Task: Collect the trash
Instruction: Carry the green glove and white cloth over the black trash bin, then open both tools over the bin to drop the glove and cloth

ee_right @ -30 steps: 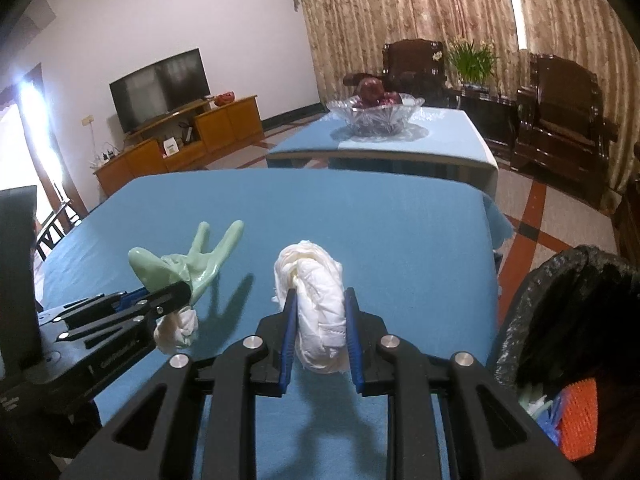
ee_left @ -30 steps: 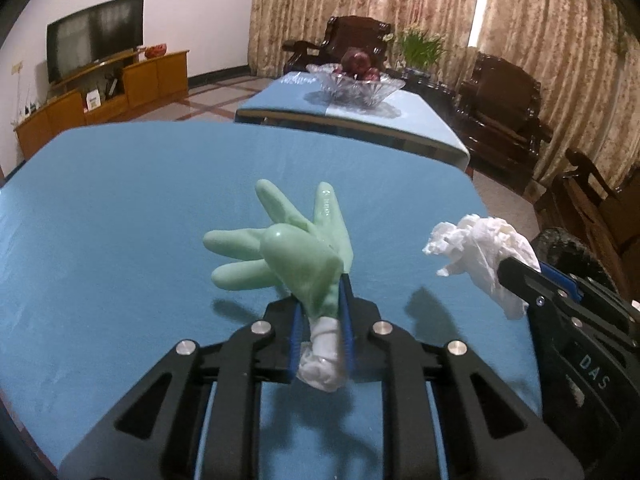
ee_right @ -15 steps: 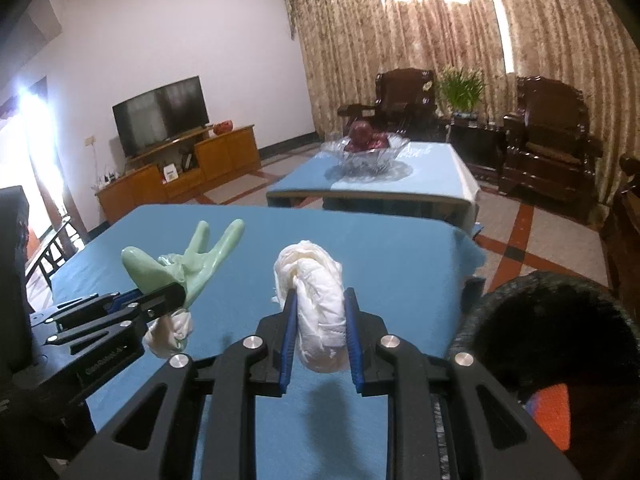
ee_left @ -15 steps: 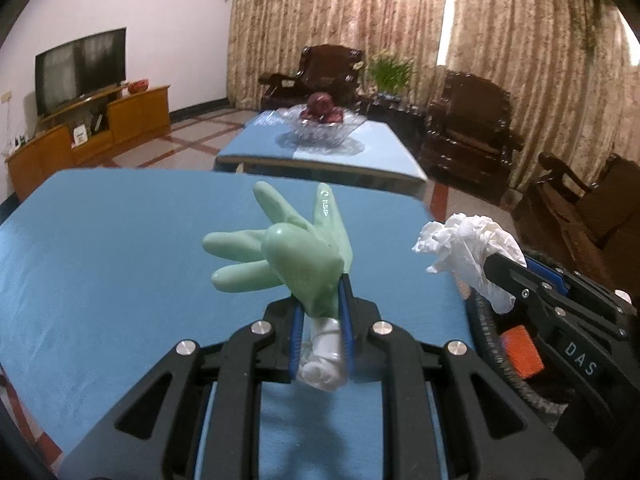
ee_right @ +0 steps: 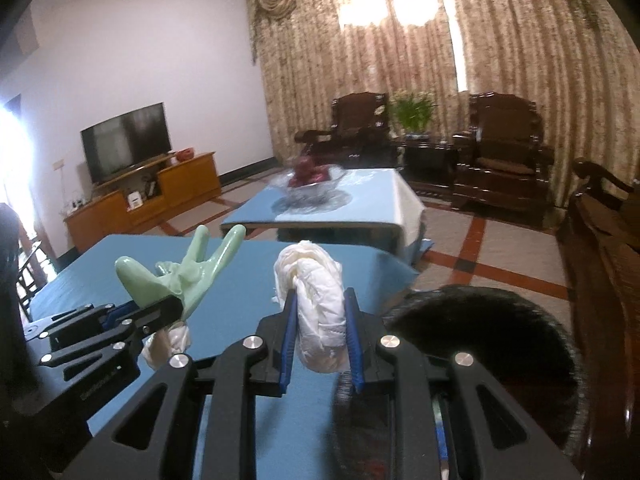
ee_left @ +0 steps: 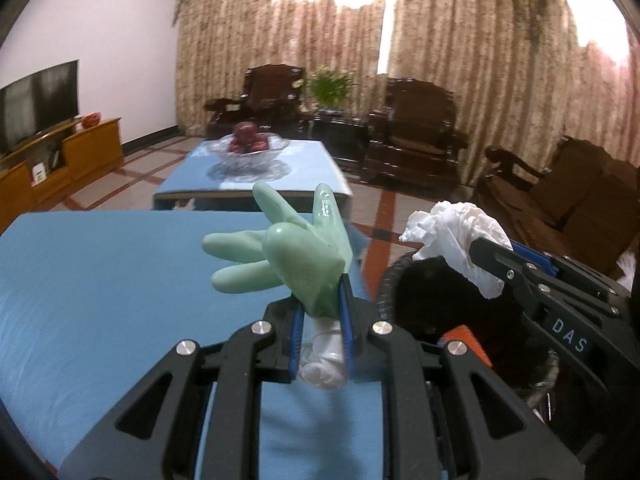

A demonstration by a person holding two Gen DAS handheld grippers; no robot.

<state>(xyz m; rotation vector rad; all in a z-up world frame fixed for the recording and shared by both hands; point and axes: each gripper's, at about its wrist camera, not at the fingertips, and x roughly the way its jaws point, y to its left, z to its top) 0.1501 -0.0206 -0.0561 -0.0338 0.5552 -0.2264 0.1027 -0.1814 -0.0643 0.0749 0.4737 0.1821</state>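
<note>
The left gripper (ee_left: 322,332) is clamped on a pale green rubber glove (ee_left: 288,256), its blue-lined jaws pinching the glove at the cuff, where a rolled white lining (ee_left: 324,364) bulges out below them; the glove's puffed fingers splay toward ten and twelve o'clock above the jaws. At about three o'clock from it in the left wrist view, the right gripper (ee_left: 490,258) is closed on a crumpled white tissue (ee_left: 456,236), which sticks out past the black fingertip. In the right wrist view the same tissue wad (ee_right: 318,308) sits squeezed between the two blue pads (ee_right: 289,336), standing upright and rising above them, with the left gripper and its glove (ee_right: 180,276) at nine o'clock. Both grippers hang above the near table's blue cloth (ee_left: 100,280), close to its right edge. Just beyond that edge, at four o'clock from the right gripper, gapes a bin lined with a black bag (ee_right: 492,340); something orange (ee_left: 466,338) shows inside it in the left wrist view. Farther out at twelve o'clock stands a second blue-covered table (ee_right: 372,200) bearing a glass bowl (ee_right: 310,184) of red fruit, with dark wooden armchairs (ee_right: 502,160) and patterned curtains behind, and a television (ee_right: 124,142) on a wooden cabinet at ten o'clock.
</note>
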